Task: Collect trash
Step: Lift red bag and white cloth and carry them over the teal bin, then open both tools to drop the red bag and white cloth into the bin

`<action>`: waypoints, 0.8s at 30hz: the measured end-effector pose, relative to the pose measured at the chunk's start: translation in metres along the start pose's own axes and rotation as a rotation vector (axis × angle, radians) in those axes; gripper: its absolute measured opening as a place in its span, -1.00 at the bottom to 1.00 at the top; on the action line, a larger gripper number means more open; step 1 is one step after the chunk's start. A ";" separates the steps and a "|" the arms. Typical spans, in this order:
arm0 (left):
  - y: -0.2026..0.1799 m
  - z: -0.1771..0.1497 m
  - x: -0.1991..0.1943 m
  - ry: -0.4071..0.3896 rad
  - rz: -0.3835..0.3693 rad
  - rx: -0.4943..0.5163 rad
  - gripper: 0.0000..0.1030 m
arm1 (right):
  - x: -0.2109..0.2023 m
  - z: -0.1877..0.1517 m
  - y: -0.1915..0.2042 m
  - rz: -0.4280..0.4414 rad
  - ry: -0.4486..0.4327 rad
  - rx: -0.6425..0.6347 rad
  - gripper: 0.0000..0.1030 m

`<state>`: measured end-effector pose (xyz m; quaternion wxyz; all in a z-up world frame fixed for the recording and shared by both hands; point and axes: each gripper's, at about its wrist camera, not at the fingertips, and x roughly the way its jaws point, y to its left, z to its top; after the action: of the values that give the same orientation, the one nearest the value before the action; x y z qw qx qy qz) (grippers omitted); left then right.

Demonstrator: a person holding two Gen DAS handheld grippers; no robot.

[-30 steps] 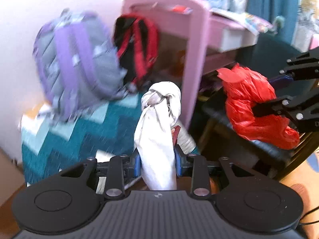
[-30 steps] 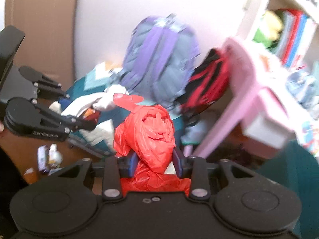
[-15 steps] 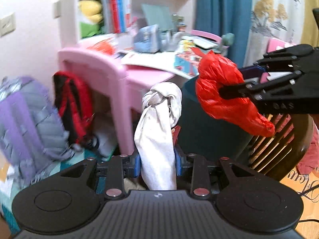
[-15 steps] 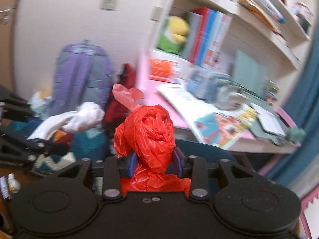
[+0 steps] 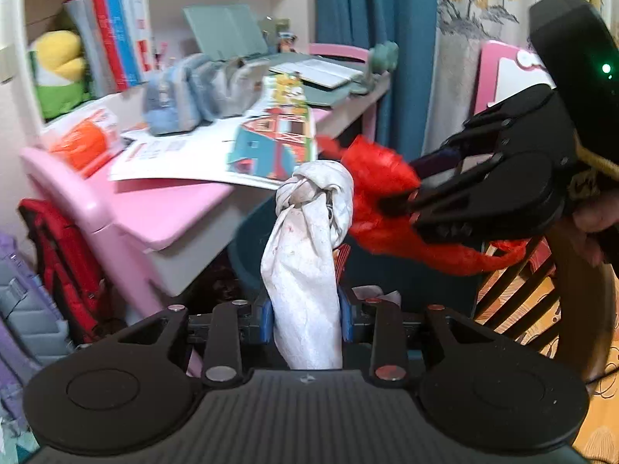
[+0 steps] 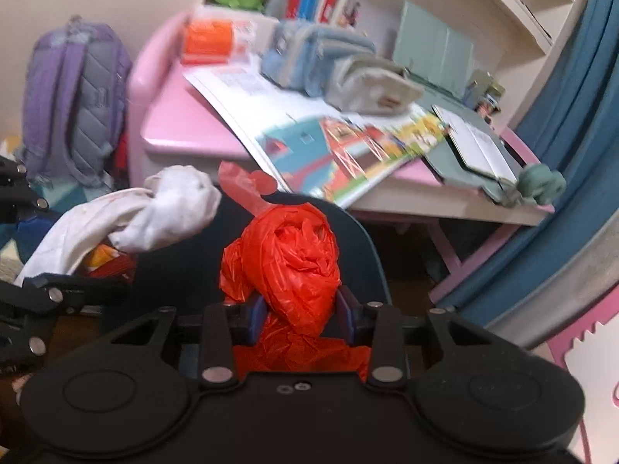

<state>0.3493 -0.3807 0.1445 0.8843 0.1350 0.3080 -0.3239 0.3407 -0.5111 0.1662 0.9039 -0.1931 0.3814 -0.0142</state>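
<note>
A knotted white plastic bag (image 5: 307, 270) stands up between the blue pads of my left gripper (image 5: 306, 319), which is shut on its neck. My right gripper (image 6: 301, 315) is shut on a knotted red plastic bag (image 6: 288, 266). In the left wrist view the red bag (image 5: 381, 201) and the right gripper (image 5: 402, 203) hang just right of the white bag's knot. In the right wrist view the white bag (image 6: 162, 208) comes in from the left. Both bags hang over a dark teal bin (image 6: 358, 239), whose inside is hidden.
A pink desk (image 5: 154, 208) stands behind the bin with a picture book (image 5: 271, 143), pouches and an orange pack on it. A red backpack (image 5: 65, 266) and a purple backpack (image 6: 77, 96) lean at its left. A wooden chair (image 5: 541, 301) and blue curtain (image 5: 371, 19) are at right.
Both views have swung from the backpacks and patterned blanket to the desk top and shelves. The two bags stay gripped and have come closer together over the teal bin.
</note>
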 end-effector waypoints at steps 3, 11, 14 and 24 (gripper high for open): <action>-0.013 0.009 0.023 0.027 -0.018 0.015 -0.40 | 0.015 -0.005 -0.007 -0.013 0.049 -0.006 -0.30; -0.035 0.013 0.073 0.126 -0.018 0.068 -0.39 | 0.040 -0.014 -0.014 0.034 0.153 -0.033 -0.20; -0.035 0.012 0.083 0.152 -0.022 0.060 -0.39 | 0.041 -0.016 -0.015 0.018 0.161 -0.050 -0.16; -0.033 0.007 0.091 0.176 -0.003 0.029 -0.06 | 0.025 -0.023 -0.018 0.010 0.137 -0.065 -0.04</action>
<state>0.3857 -0.4529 0.0907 0.8513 0.1750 0.3799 -0.3167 0.3441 -0.5398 0.1409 0.8690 -0.2192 0.4436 -0.0102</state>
